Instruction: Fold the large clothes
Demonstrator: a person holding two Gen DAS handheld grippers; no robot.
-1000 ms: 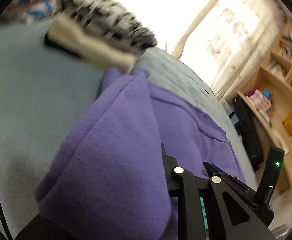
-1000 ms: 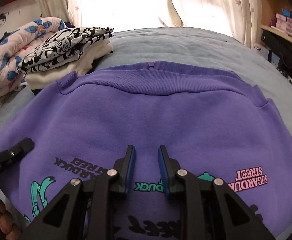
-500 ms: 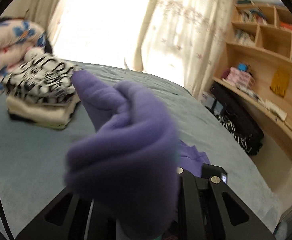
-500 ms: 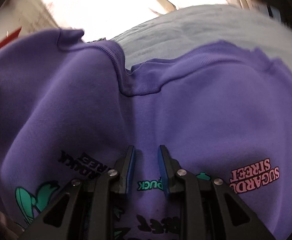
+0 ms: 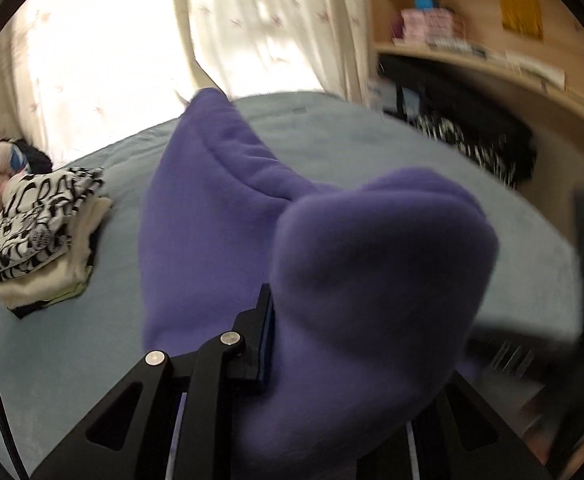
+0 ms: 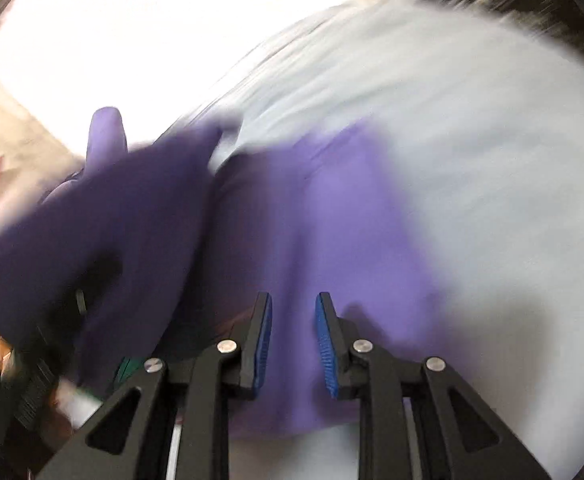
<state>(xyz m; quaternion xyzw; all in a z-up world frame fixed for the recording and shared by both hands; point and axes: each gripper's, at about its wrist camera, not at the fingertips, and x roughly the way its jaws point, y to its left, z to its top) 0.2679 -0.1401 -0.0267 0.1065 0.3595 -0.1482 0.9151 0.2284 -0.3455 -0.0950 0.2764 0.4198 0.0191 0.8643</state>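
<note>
The purple sweatshirt (image 5: 220,216) is thick, soft fleece with a ribbed band. A second ago it lay spread flat on the grey-blue bedspread (image 5: 52,340) with its printed lettering showing; now it is gathered up into rounded folds, one bulging lump close to the left camera and a strip trailing back across the bed. In the right wrist view, which is badly blurred, a narrower purple stretch (image 6: 331,220) lies on the pale cover and the lettering is hidden.

The left gripper (image 5: 331,344) is clamped on the fleece: one black finger with its blue pad (image 5: 267,340) presses the cloth, the other is buried under it. The right gripper (image 6: 293,344) stands narrowly apart, its ridged blue pads bare, with purple cloth beneath them; whether it pinches any I cannot tell.

A stack of folded clothes (image 5: 40,236), black-and-white print over cream, sits on the bed to the left, well apart. Pale curtains (image 5: 252,28) and wooden shelves (image 5: 491,60) stand beyond.
</note>
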